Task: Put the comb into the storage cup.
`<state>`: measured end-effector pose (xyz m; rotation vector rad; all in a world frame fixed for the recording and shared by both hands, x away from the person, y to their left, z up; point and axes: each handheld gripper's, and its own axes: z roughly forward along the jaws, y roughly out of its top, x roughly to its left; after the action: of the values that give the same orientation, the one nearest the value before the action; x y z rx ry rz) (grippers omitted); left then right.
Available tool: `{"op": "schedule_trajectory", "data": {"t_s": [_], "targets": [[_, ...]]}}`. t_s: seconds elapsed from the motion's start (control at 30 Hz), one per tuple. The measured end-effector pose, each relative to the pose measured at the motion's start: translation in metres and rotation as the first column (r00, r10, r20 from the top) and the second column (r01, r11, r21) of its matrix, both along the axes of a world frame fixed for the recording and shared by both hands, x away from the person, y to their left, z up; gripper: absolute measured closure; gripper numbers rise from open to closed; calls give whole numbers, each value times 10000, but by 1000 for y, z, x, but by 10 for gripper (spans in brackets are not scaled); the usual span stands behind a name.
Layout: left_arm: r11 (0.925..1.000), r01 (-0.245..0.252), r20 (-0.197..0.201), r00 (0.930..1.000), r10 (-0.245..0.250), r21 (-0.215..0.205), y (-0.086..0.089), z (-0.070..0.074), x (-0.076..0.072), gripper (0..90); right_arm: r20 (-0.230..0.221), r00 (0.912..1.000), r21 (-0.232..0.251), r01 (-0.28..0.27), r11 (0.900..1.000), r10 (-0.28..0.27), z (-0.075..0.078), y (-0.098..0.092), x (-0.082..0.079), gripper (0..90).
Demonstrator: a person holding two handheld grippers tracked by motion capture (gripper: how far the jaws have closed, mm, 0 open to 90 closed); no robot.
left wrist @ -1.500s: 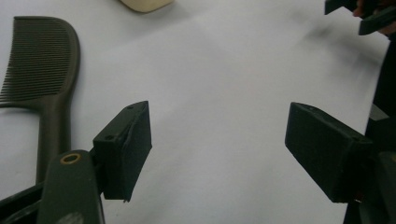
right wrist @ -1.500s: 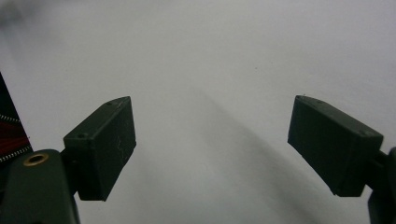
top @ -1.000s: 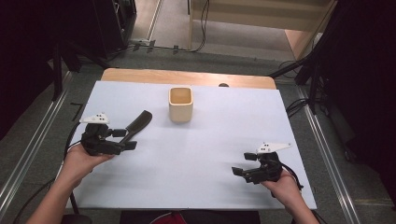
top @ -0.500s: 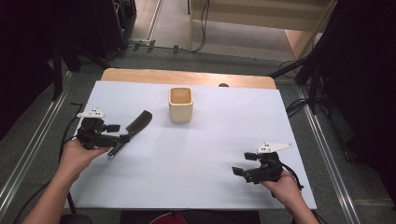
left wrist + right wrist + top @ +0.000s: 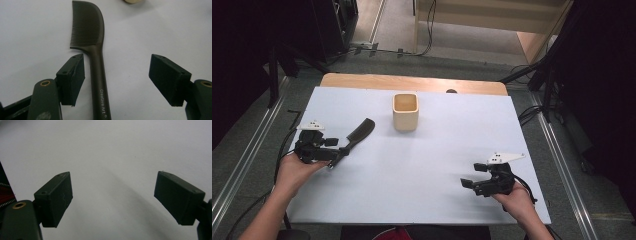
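Worktop (image 5: 422, 165) white; wooden cup (image 5: 405, 111) upright near far edge. Dark comb (image 5: 93, 50) flat at left, handle between left tool (image 5: 117, 75) jaws, which have just been closing, not gripping. Right tool (image 5: 113, 197) open, empty.

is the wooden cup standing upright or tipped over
Upright. In the high view the wooden cup stands on its base on the table, its open mouth facing up.
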<state>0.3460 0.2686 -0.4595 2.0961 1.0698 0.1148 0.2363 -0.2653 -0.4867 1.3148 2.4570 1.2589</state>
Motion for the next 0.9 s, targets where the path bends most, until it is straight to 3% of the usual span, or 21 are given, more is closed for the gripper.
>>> {"op": "schedule_trajectory", "data": {"t_s": [0.37, 0.6, 0.9], "targets": [[9996, -161, -570, 9982, 175, 251, 2, -11, -1, 310, 38, 10000, -60, -33, 10000, 33, 0, 0, 0, 135], [9989, -220, -676, 9974, 248, 423, 2, -14, -1, 319, 45, 10000, -88, -49, 9999, 50, 0, 0, 0, 135], [9944, -315, -798, 9960, 397, 1014, -2, -24, -2, 332, 38, 10000, -74, -34, 10000, 34, 0, 1, 0, 135]]}}
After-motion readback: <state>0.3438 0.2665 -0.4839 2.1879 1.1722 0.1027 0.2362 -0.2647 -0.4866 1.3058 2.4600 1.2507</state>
